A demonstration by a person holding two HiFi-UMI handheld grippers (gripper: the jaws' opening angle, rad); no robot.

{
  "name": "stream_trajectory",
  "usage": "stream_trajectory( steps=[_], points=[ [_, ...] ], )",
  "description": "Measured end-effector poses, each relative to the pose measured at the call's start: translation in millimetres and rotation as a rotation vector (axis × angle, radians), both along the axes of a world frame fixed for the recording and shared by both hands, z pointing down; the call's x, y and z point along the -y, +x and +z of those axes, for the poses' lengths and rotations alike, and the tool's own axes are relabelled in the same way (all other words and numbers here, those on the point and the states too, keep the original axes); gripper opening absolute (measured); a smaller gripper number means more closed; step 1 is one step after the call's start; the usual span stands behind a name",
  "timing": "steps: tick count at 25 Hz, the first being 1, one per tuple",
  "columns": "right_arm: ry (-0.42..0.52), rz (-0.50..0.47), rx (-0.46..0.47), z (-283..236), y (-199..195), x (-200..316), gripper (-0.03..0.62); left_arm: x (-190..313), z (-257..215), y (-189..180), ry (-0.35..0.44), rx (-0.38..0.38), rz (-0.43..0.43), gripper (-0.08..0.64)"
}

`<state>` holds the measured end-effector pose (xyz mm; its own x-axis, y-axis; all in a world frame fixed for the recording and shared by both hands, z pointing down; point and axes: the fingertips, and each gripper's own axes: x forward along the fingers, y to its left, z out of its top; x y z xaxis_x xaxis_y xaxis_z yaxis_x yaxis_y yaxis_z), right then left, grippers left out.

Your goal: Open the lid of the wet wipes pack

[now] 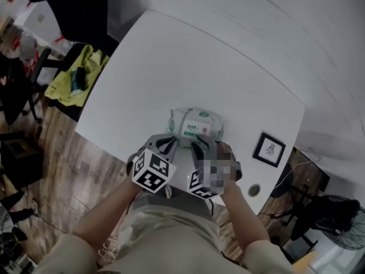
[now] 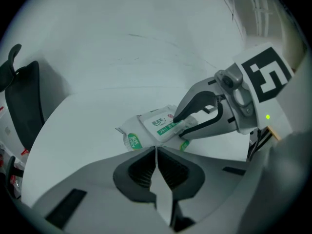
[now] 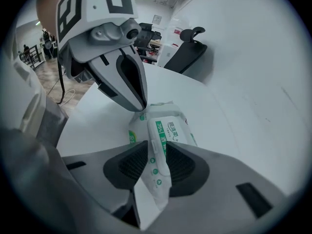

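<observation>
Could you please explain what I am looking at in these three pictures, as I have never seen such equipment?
There is no robot: a person holds a two-jaw gripper in each hand. One picture comes from a head camera looking down; the other two from cameras on the grippers. On the white table lie a wet wipes pack and a small framed picture. The right gripper pinches the pack's near end; the left gripper, shut and empty, is close by. The lid looks closed.

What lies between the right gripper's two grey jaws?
The near end of the white, green-printed soft wet wipes pack, pinched by the right gripper; the right gripper view shows it.
</observation>
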<state>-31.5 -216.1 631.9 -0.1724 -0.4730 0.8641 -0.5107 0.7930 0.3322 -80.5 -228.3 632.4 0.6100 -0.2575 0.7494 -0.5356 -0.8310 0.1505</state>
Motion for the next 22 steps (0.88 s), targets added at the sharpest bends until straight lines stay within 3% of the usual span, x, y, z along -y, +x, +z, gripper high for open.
stream_trajectory(
  steps=[6, 9, 17, 22],
  points=[
    [0.054, 0.016, -0.027, 1.3, -0.2, 0.0, 0.124, -4.9, 12.5, -0.2, 0.013, 0.013, 0.016, 0.031],
    [0.060, 0.040, -0.014, 2.3, 2.4, -0.8, 0.081, -5.0, 16.5, 1.9, 0.019, 0.014, 0.020, 0.031],
    [0.127, -0.094, -0.132, 6.2, 1.7, -0.4, 0.115, -3.5, 18.9, 4.2, 0.002, -0.026, -0.029, 0.031],
    [0.103, -0.092, -0.105, 6.5, 0.6, -1.1, 0.081, -3.5, 20.0, 3.3, -0.006, -0.023, -0.040, 0.031]
  ],
)
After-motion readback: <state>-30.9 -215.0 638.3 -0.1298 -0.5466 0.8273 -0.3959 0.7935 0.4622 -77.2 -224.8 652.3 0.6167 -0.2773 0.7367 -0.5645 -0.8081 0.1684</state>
